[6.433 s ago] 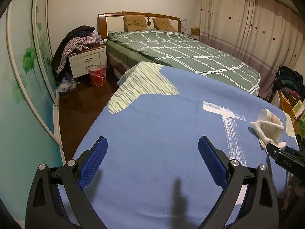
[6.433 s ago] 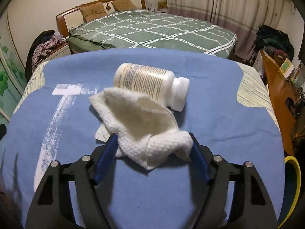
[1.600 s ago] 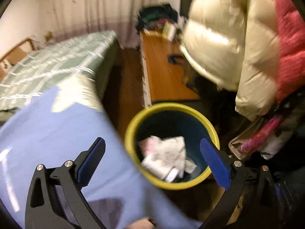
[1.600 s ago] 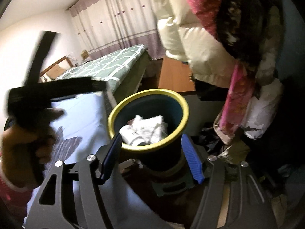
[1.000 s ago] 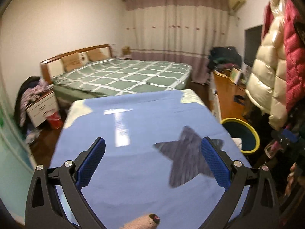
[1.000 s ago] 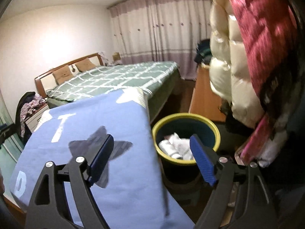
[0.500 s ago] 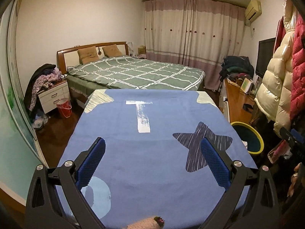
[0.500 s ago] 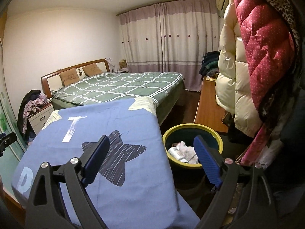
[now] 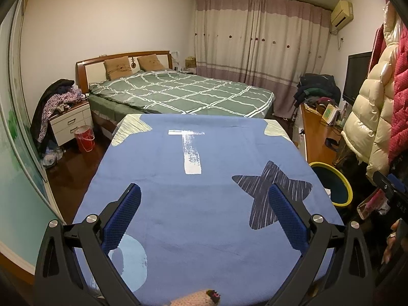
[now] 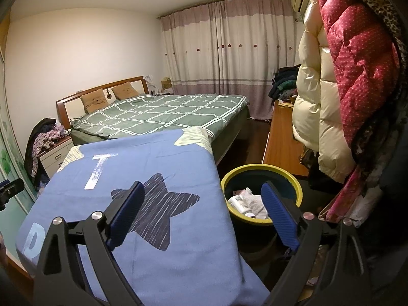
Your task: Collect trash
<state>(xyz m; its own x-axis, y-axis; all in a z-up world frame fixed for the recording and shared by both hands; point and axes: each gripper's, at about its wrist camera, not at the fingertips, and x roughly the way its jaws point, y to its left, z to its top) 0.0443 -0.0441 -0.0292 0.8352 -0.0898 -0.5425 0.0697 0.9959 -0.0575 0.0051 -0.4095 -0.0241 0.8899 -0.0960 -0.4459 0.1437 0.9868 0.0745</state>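
Cloth (image 9: 204, 204): blue, printed with a star and a white T; it covers the work surface and you see no trash on it in either view.
Bin (image 10: 262, 170): yellow rim, dark inside; it stands on the floor just off the cloth's right edge, beside the hanging coats (image 10: 331, 89).
Trash: a white bottle (image 10: 238, 202) and a crumpled tissue (image 10: 252, 200) lie inside the bin, partly hidden by your right claw's far finger.
Left claw (image 9: 204, 219): jaws apart, nothing between them; it hangs over the cloth's near edge, pointing along the surface toward the bed (image 9: 178, 94).
Right claw (image 10: 202, 216): jaws wide apart, having just been opening, and nothing sits between them; it straddles the cloth's right edge and the bin's rim.
Stage: by the look of it, collecting is done or nearly done, since both pieces sit in the bin.
Step in hand: you check the surface and settle both claws.
How to do it well: sweep your view along all four cloth edges and both far corners before you stop; keep both claws clear of the bin's rim so you do not tip it; keep both claws empty and level.
Risk: anything fallen to the floor behind the bin is hidden from you.
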